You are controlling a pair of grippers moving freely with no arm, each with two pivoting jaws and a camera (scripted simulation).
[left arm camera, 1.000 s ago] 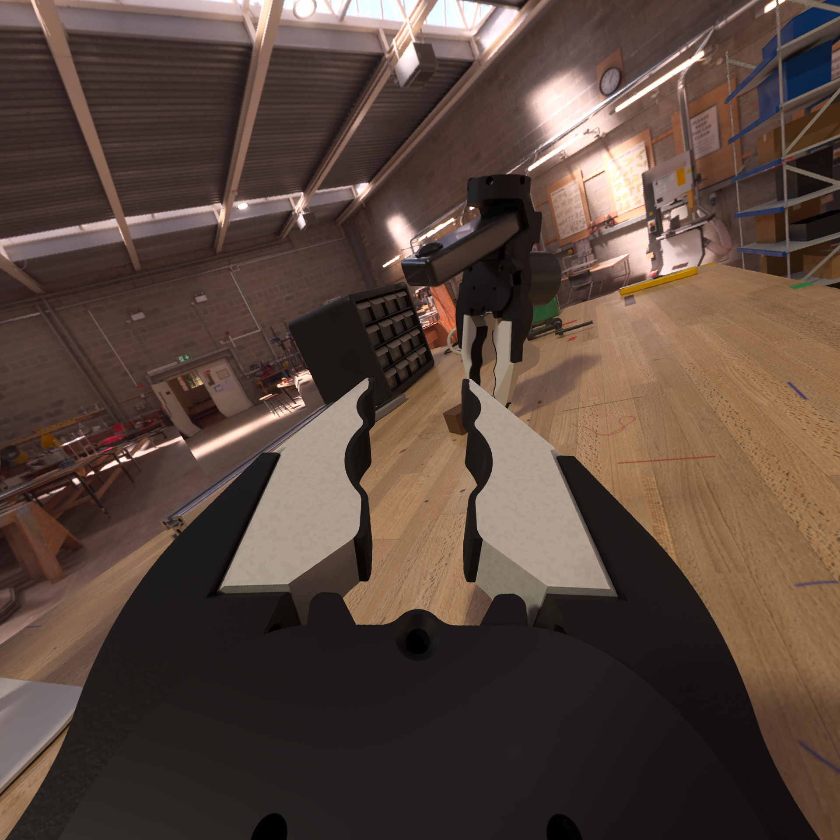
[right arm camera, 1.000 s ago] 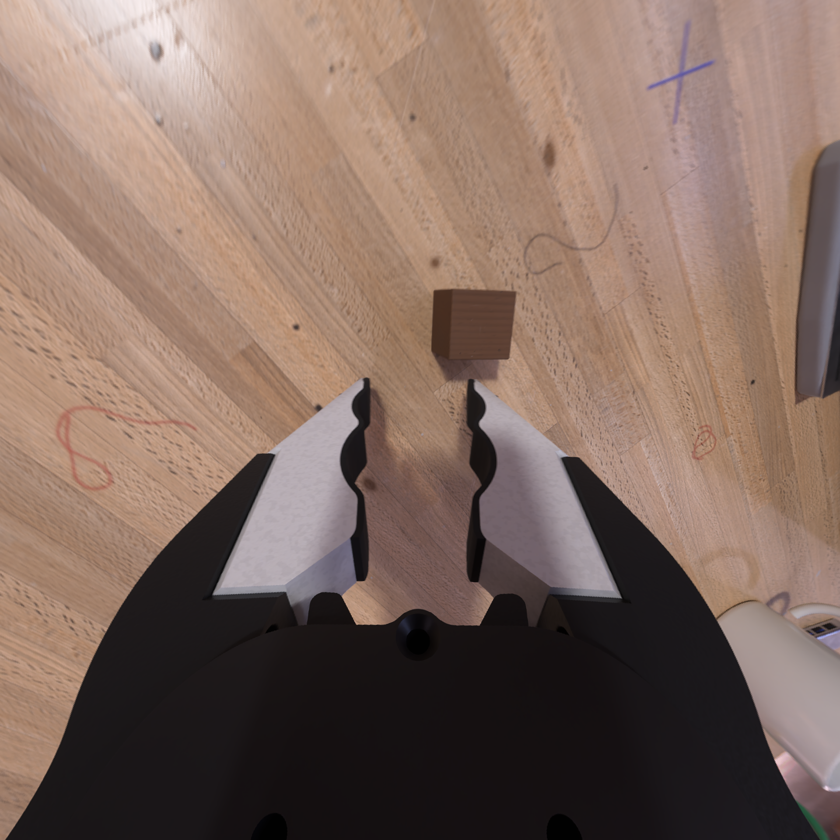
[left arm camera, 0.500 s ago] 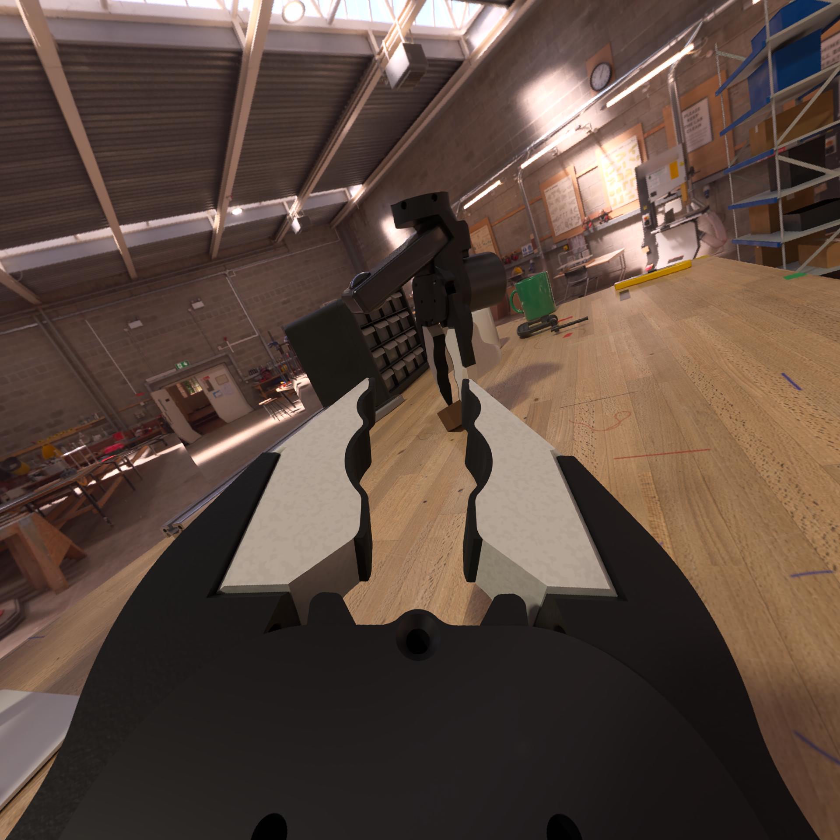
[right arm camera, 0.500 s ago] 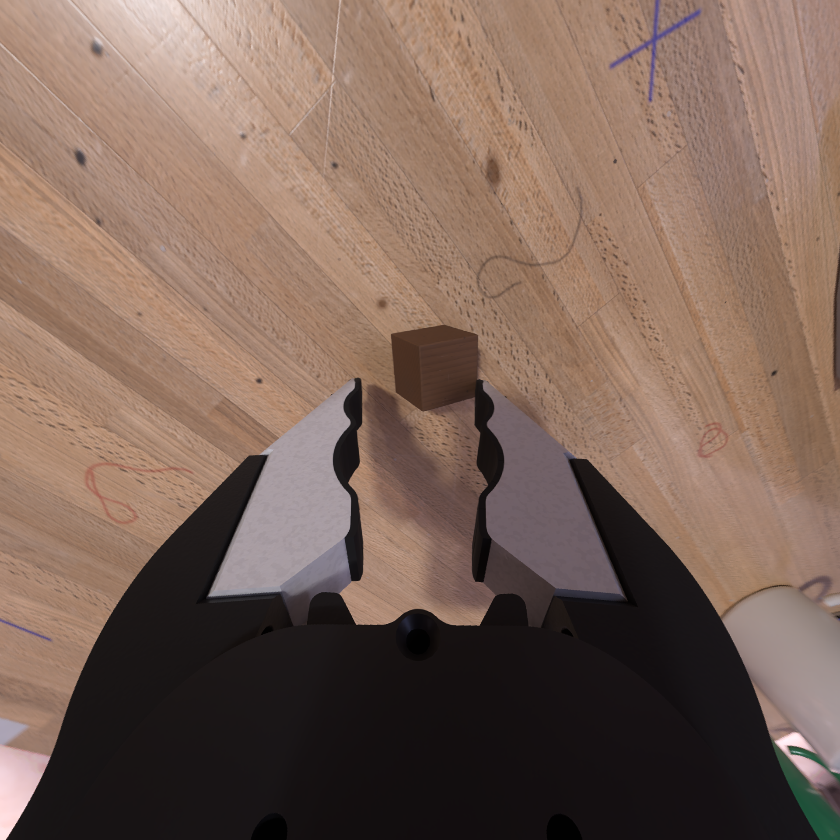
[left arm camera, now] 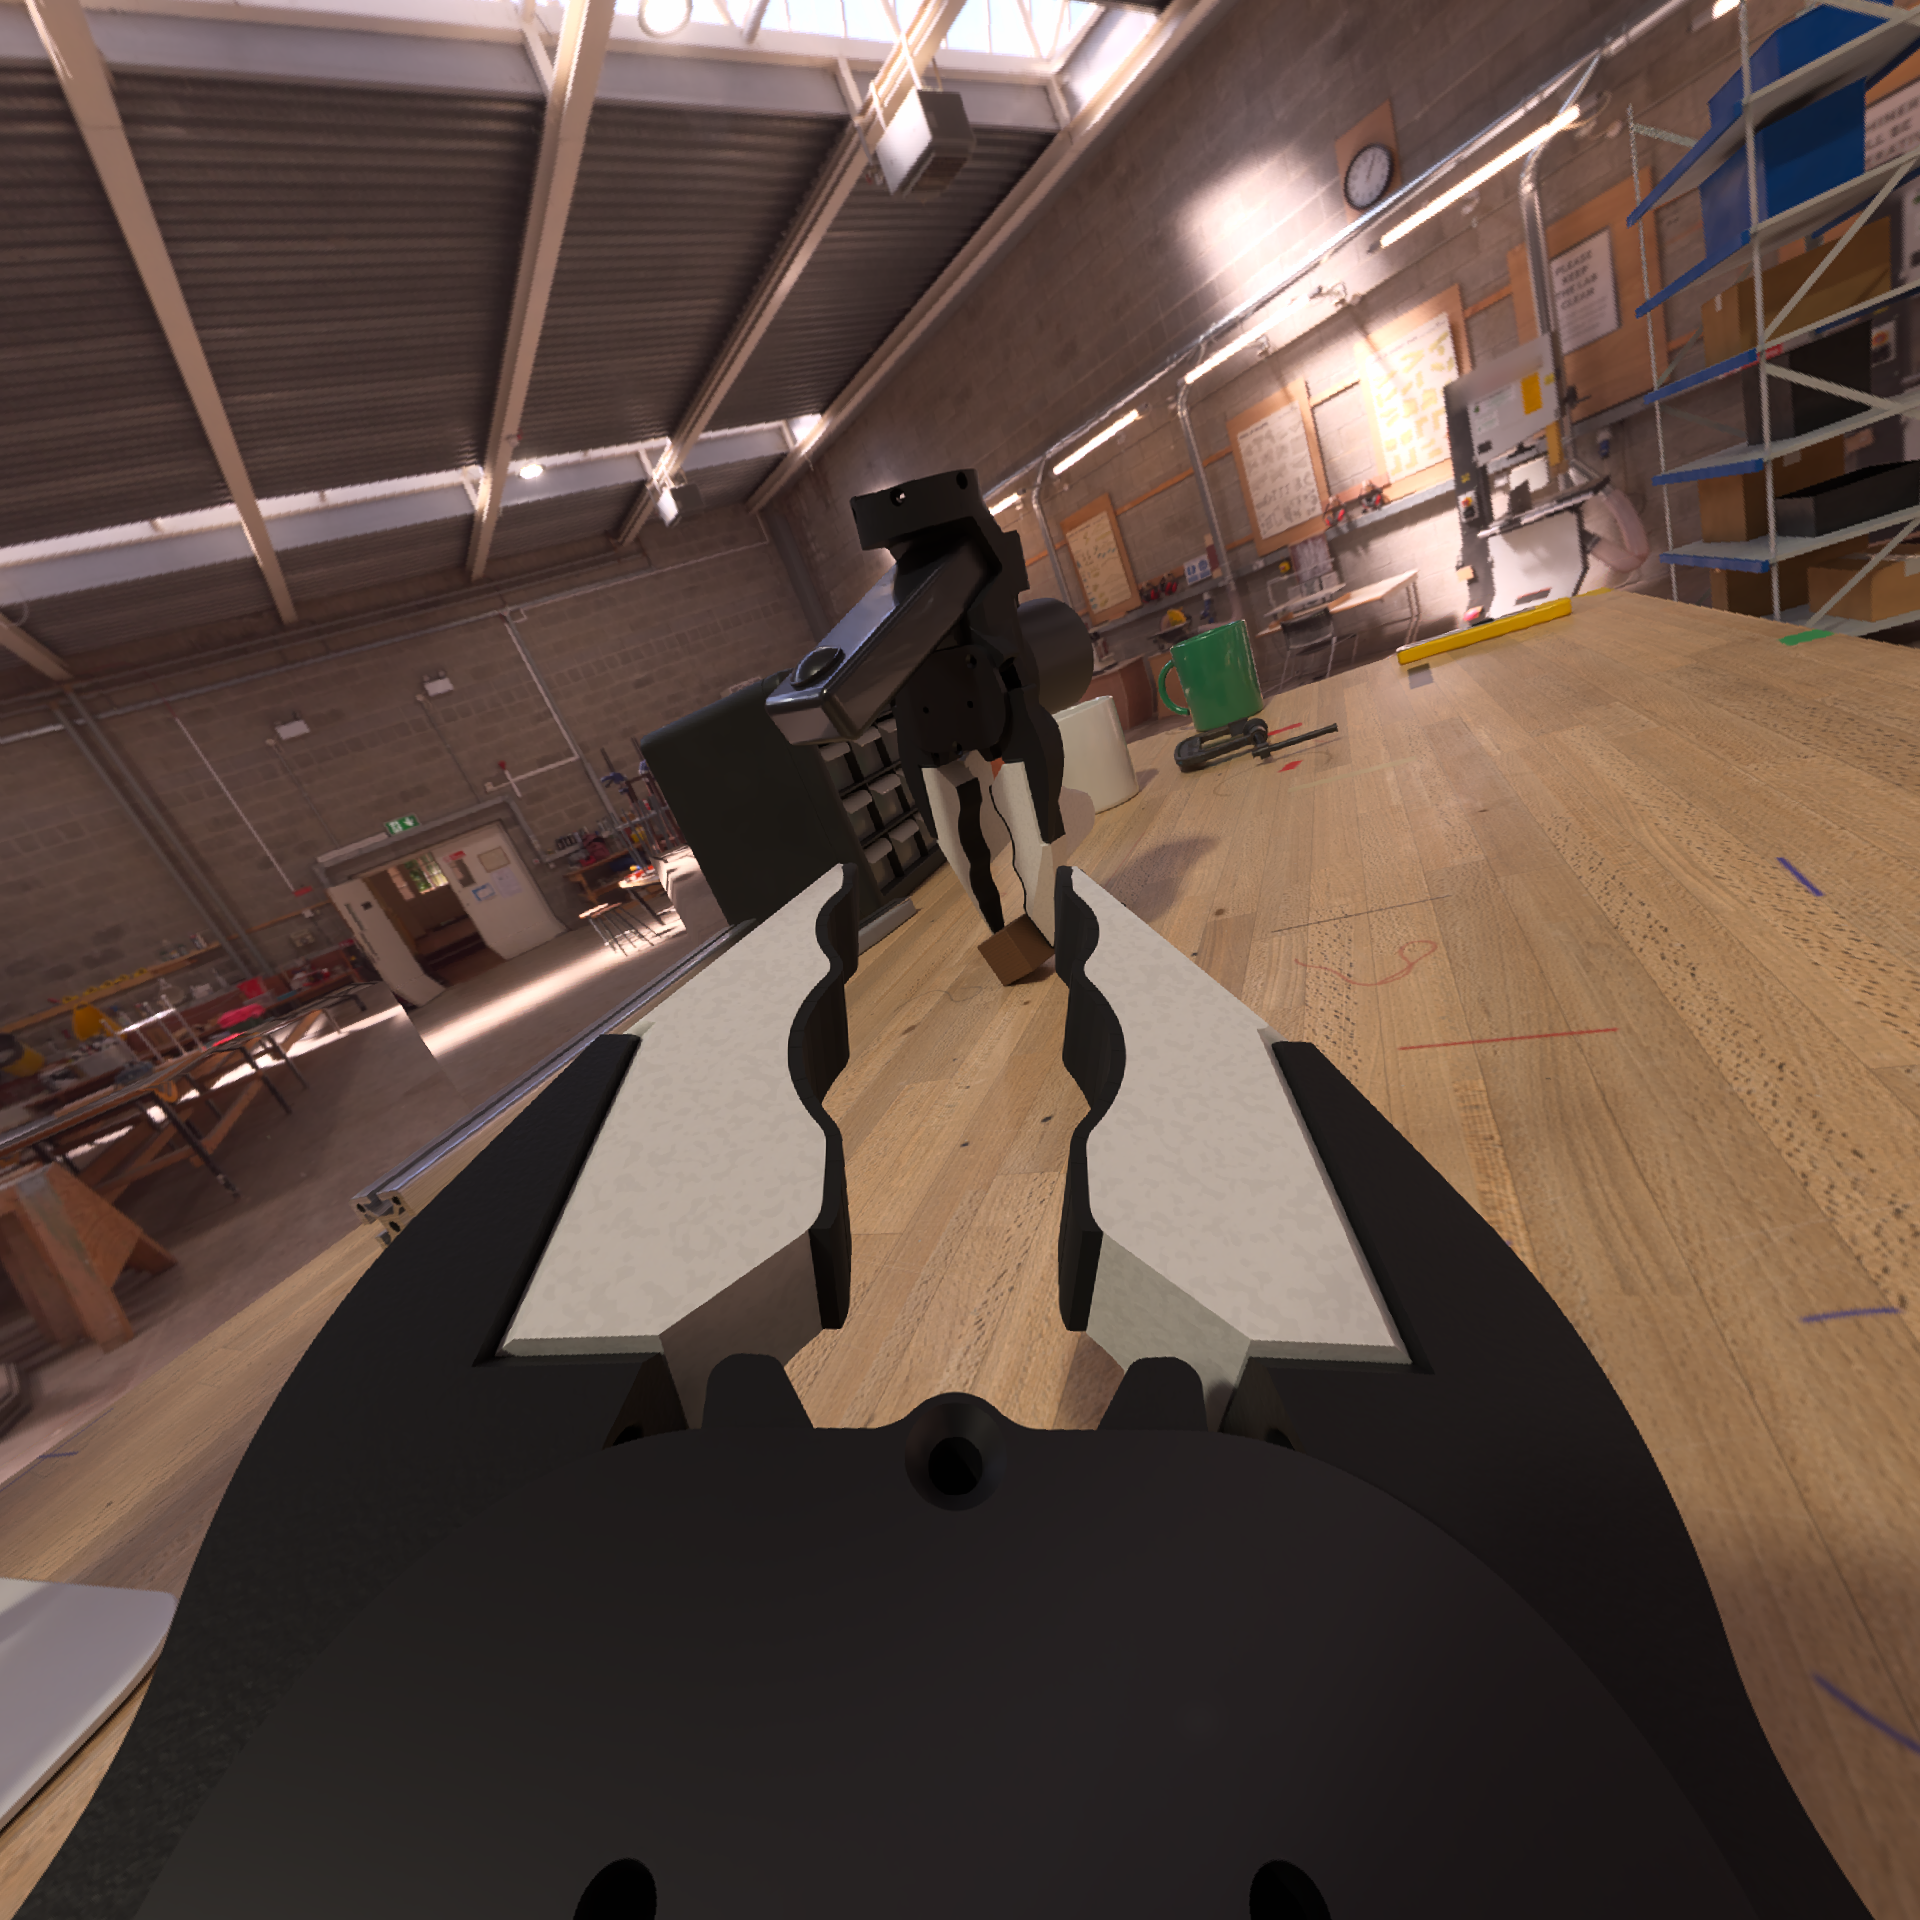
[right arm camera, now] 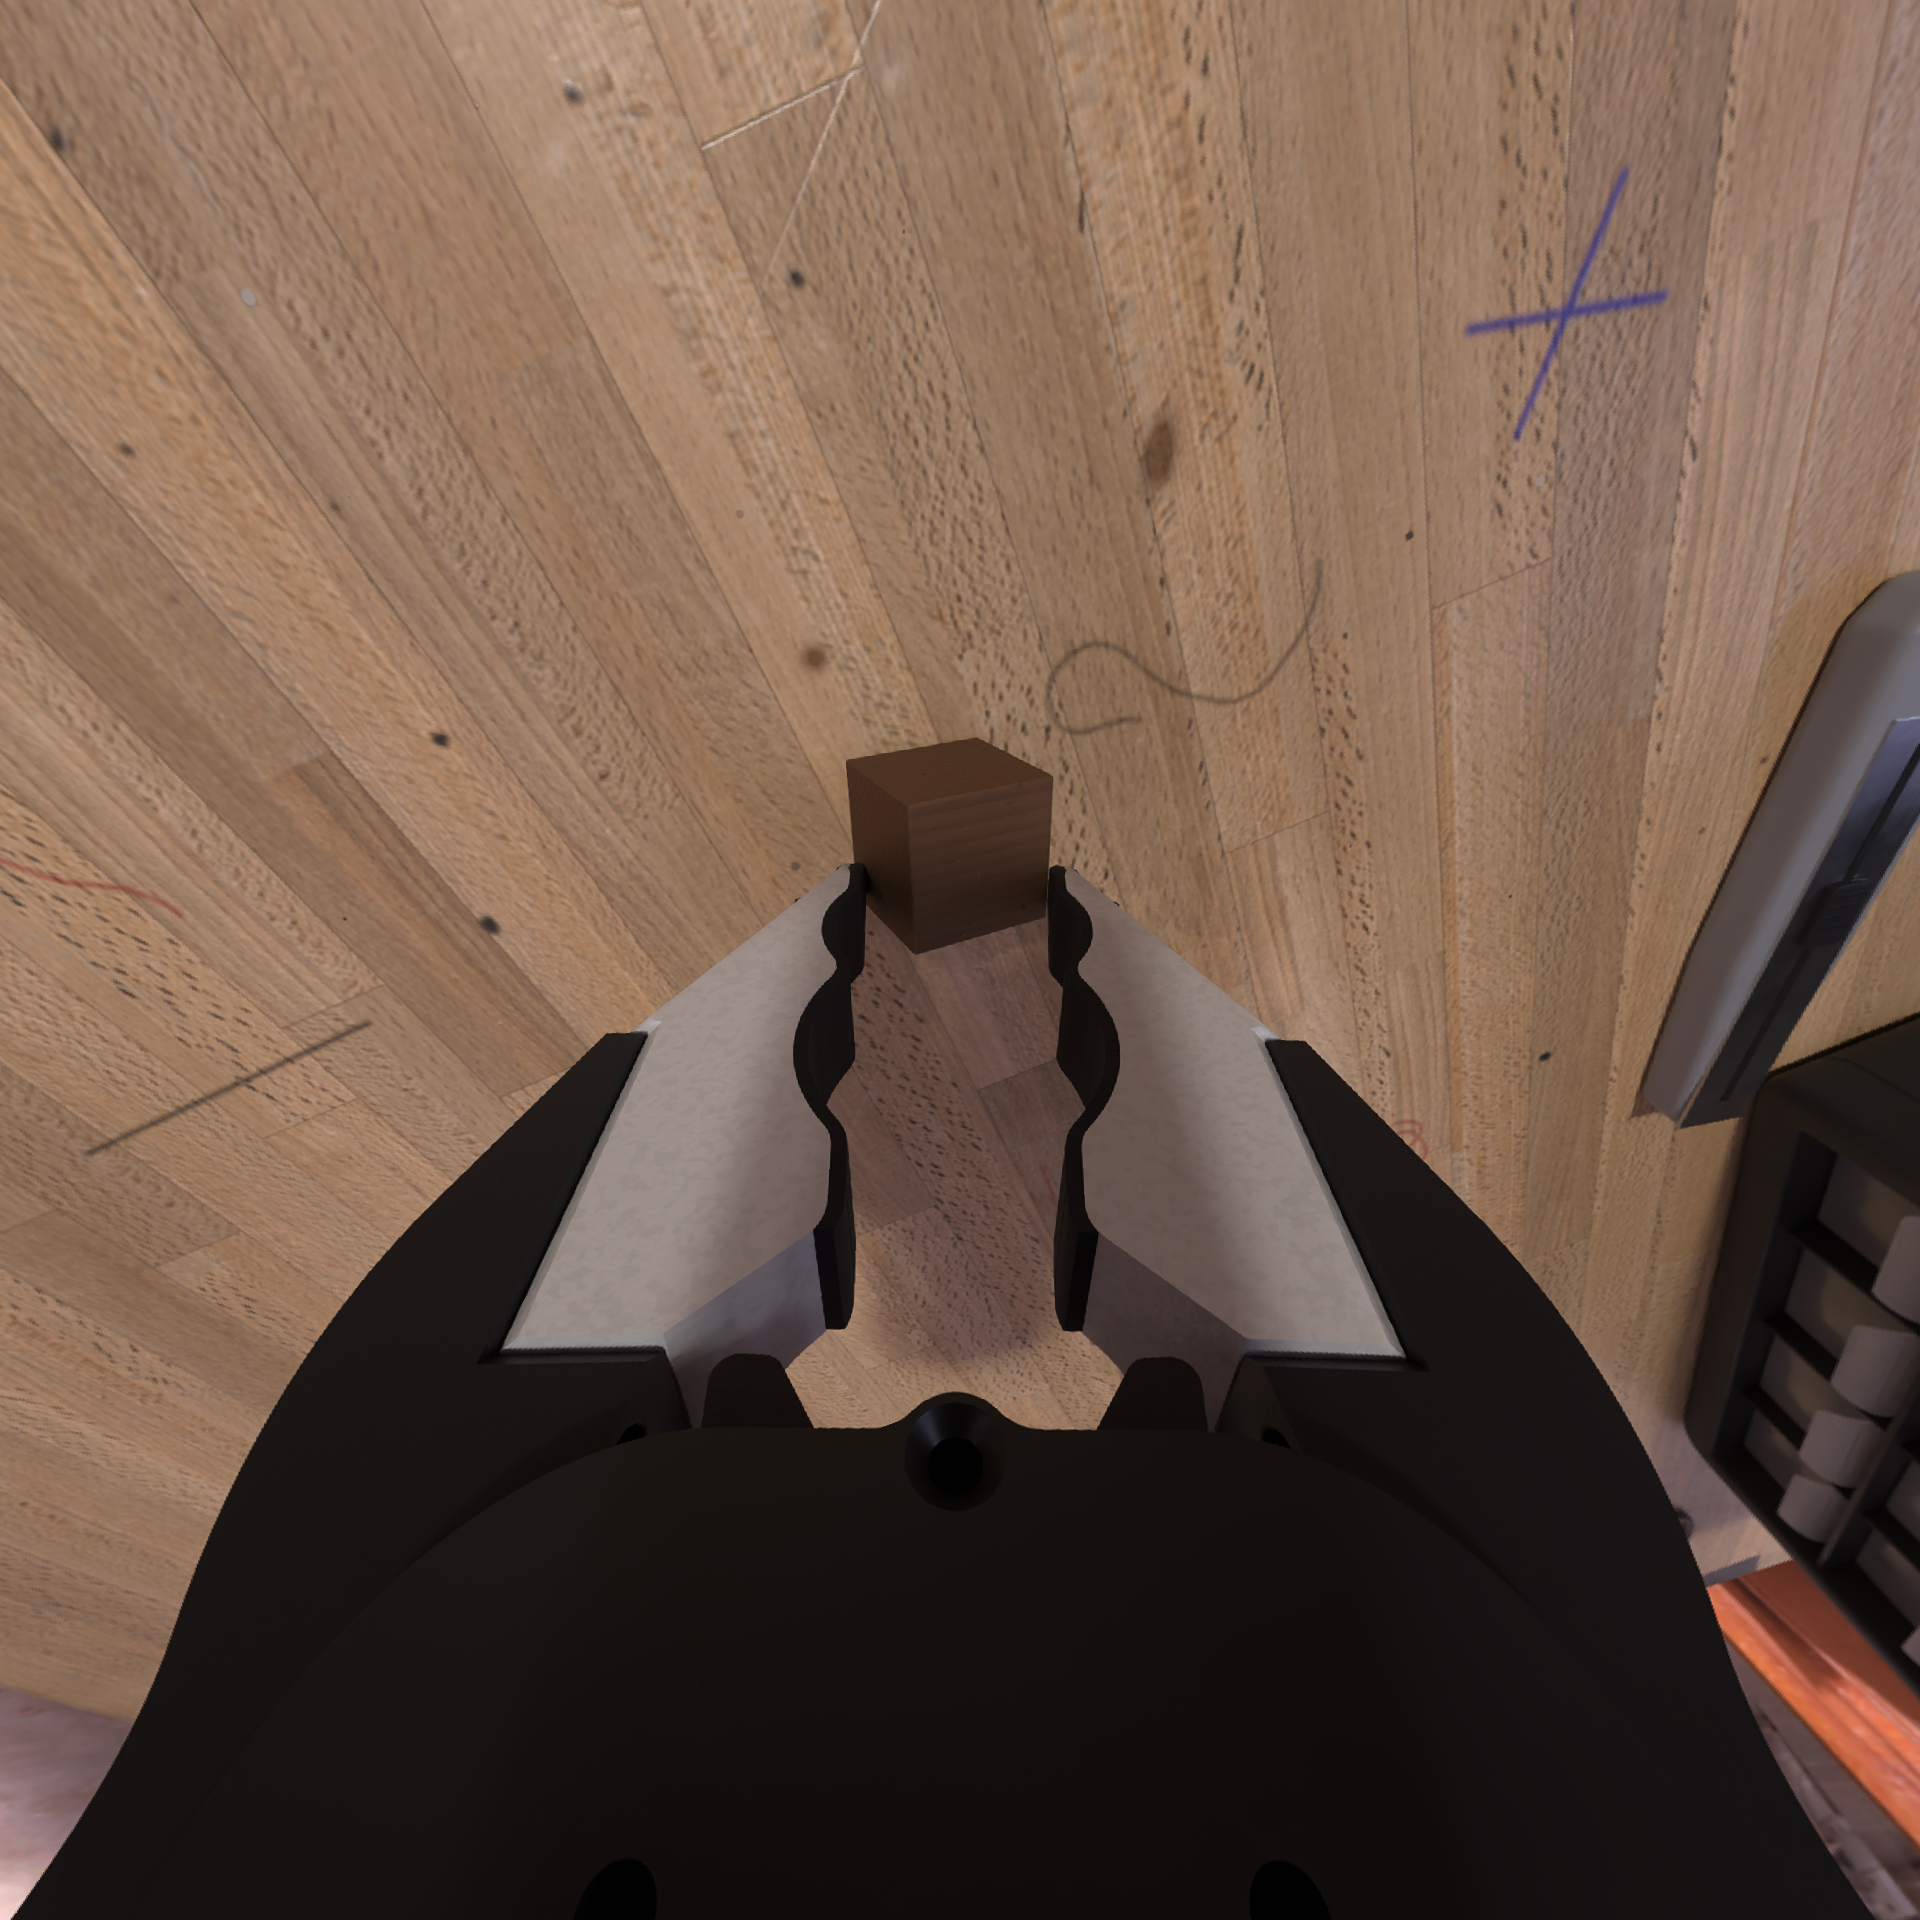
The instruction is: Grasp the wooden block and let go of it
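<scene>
The wooden block point(right arm camera: 951, 842) is a small dark brown cube on the wooden bench top point(right arm camera: 520, 520). My right gripper point(right arm camera: 954, 883) is open and points down at it. Its two fingertips point(right arm camera: 854, 894) stand on either side of the block's near part, close to its faces. In the left wrist view the right gripper point(left arm camera: 1018, 914) is tilted over the block point(left arm camera: 1016, 954), its tips down at the block. My left gripper point(left arm camera: 956, 894) is open and empty, low over the bench, well short of the block.
A black drawer cabinet point(left arm camera: 769, 821) stands left of the block and shows at the right edge of the right wrist view point(right arm camera: 1829, 1299), next to a grey rail point(right arm camera: 1787, 862). A white cylinder point(left arm camera: 1101, 748), a green mug point(left arm camera: 1216, 675) and a clamp point(left arm camera: 1236, 743) lie beyond.
My right gripper has come down and forward onto the block, which now sits between its tips instead of ahead of them. The left gripper has hardly moved.
</scene>
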